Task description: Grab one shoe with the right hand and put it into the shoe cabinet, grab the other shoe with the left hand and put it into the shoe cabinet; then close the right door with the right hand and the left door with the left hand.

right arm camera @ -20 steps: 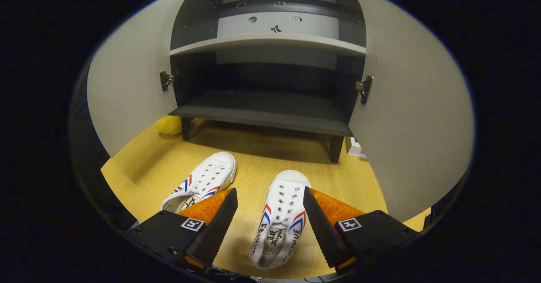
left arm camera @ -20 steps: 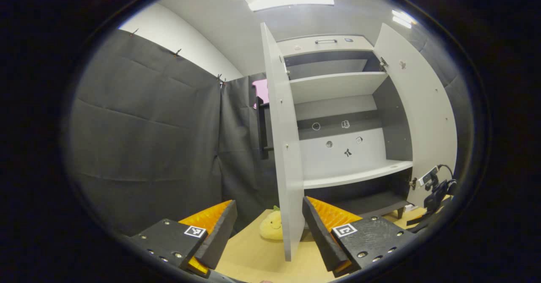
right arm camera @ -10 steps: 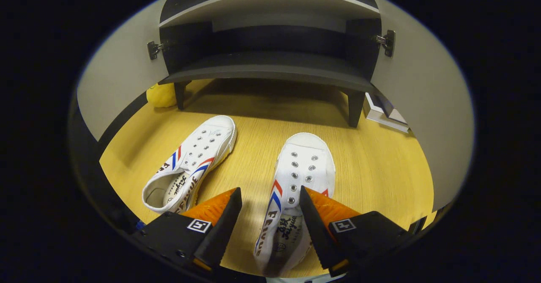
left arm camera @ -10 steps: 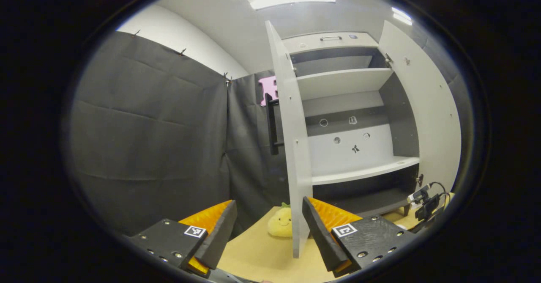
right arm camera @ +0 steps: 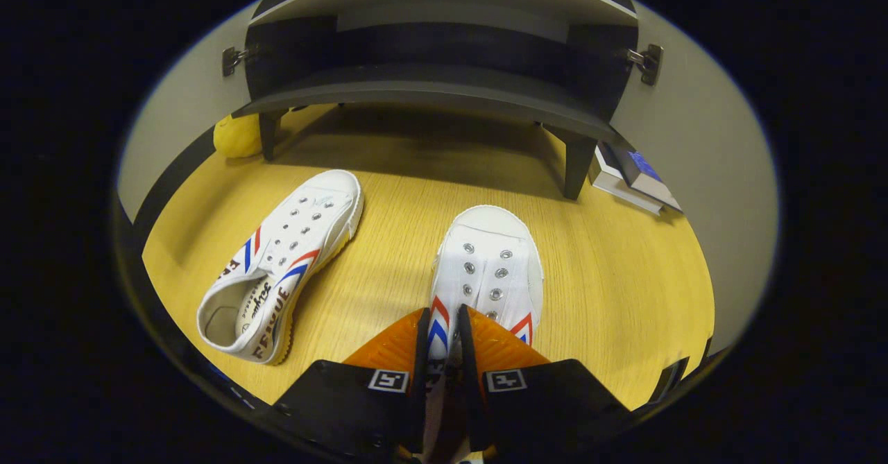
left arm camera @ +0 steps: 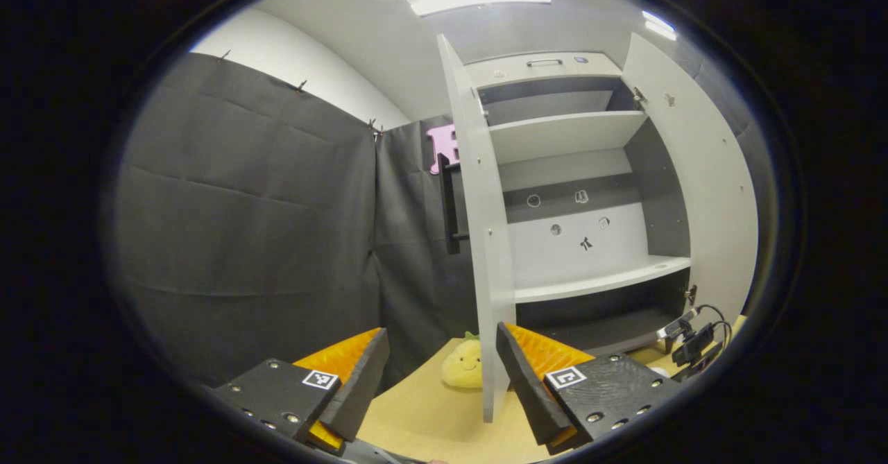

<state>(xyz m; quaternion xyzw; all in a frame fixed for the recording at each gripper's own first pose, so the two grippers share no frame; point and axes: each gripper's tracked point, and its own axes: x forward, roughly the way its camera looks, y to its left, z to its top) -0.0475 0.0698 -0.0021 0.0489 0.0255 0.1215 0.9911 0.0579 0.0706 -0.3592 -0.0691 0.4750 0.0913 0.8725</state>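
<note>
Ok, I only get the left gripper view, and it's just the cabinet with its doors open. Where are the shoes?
Observer: Both lie on the wooden floor before the cabinet: the gripped shoe and the free shoe.
Operator: Gripped? By which tongs?
Observer: The right tongs, shut on that shoe's upper edge near its opening.
Operator: Is it inside yet?
Observer: No, it lies on the floor, toe toward the bottom shelf.
</note>
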